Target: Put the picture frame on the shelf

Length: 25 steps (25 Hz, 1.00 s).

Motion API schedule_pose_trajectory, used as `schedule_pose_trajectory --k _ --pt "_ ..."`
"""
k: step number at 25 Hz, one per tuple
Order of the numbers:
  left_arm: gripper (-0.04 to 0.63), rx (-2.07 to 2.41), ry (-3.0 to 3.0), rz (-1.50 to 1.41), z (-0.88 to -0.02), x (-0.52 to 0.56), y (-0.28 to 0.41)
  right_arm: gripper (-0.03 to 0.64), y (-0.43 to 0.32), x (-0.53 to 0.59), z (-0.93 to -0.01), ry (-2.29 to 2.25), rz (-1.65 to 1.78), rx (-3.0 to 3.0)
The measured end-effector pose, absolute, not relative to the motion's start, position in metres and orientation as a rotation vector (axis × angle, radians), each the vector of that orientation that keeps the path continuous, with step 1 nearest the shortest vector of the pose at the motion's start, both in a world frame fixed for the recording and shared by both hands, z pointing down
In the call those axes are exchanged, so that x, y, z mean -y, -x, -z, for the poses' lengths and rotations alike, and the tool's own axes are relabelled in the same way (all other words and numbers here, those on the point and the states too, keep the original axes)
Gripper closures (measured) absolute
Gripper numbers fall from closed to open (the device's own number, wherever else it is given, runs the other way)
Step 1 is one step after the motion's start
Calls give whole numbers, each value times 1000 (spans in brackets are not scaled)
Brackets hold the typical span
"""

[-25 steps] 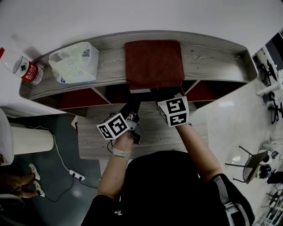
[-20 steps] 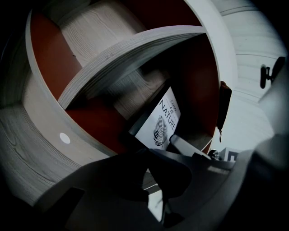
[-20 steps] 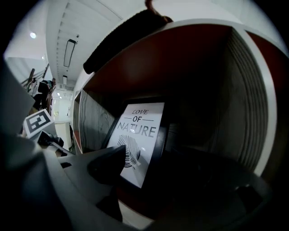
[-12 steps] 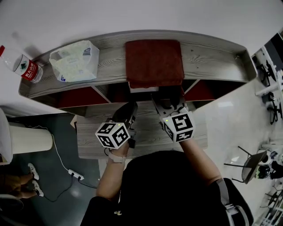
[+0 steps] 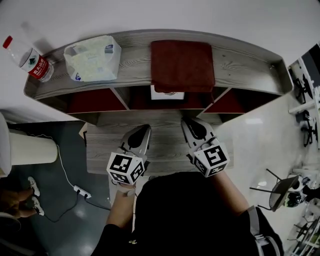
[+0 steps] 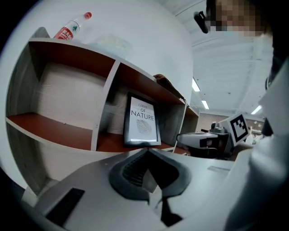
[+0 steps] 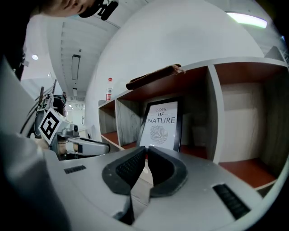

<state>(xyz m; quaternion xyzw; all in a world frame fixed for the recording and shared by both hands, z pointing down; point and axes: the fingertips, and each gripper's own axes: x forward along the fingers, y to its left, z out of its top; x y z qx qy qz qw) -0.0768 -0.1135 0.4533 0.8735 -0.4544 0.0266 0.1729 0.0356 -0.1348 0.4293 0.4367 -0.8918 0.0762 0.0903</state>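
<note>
At 12 o'clock, white wall (image 5: 175,15) behind grey wood-grain shelf (image 5: 240,65); at centre, matching low table (image 5: 165,150); at 8 o'clock, dark floor (image 5: 55,215) with white power strip (image 5: 80,191); at 3 o'clock, pale glossy floor (image 5: 260,145).

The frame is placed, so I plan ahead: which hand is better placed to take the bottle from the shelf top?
Left, probably: the bottle is at the shelf top's left end, on the left gripper's side; its jaws are shut, empty.

Office: ceiling strip lights (image 6: 196,84), chairs (image 5: 280,186)
</note>
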Motion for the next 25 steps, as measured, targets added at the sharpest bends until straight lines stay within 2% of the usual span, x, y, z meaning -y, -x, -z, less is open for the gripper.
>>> schedule_pose_trajectory --k 13,25 --pt "586 1335 -2551 -157 -457 70 83 606 -40 83 -460 -1201 -240 2640" --pt "586 1365 -2549 -204 -463 63 79 606 -40 82 -454 -1176 -257 2677"
